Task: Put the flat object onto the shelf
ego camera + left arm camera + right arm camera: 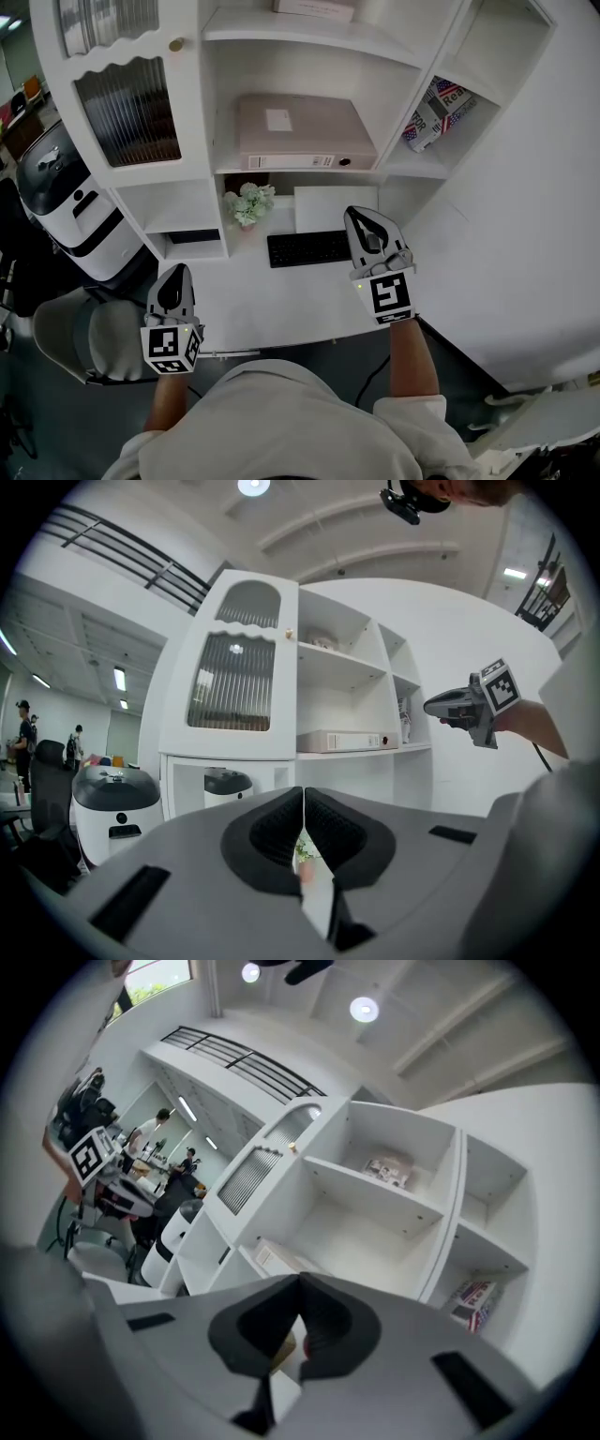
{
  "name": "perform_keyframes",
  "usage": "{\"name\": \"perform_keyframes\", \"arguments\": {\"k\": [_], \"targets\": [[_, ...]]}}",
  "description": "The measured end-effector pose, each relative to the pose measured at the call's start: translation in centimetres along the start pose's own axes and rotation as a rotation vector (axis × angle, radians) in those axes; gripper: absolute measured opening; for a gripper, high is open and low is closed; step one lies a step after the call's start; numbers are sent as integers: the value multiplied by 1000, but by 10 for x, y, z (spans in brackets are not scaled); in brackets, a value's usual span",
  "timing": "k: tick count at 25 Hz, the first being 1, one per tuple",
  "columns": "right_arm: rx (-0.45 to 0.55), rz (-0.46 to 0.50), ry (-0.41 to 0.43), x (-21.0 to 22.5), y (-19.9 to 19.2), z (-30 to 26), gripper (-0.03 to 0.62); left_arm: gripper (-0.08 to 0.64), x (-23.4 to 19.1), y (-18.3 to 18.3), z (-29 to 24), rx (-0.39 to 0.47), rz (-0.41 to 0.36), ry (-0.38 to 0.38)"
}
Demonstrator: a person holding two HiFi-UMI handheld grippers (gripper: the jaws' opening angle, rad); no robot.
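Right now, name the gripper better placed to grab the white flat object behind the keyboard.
Right, probably. The right gripper hovers by the white flat object and keyboard; the left gripper hangs back at the desk's near-left edge. Both are shut.

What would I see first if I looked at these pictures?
Probably the big white shelf unit filling the top of the head view, with a flat pinkish binder lying on its middle shelf. Below, two grippers with square-marker cubes hover over the white desk, both shut and empty: the left gripper near the front edge, the right gripper by the right end of the black keyboard.
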State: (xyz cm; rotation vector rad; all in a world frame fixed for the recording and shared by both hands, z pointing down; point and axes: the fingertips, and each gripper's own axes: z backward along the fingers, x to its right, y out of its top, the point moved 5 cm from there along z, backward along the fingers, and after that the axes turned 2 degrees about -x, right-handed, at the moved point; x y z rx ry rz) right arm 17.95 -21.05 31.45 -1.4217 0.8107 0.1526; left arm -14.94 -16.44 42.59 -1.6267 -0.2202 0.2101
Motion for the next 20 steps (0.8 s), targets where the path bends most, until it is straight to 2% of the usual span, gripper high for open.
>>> {"name": "perform_keyframes", "arguments": {"k": [3,6,20], "targets": [[19,-151,-29,1,-6,8,2,6,0,0,0,1,-4,-1],[30,-252,-60,0,-13,15,2,6,-1,1,0,1,-6,0],[40,-479,-107,-11,-38,38,2,6,4,-3,-4,-12,-12,-16]]}}
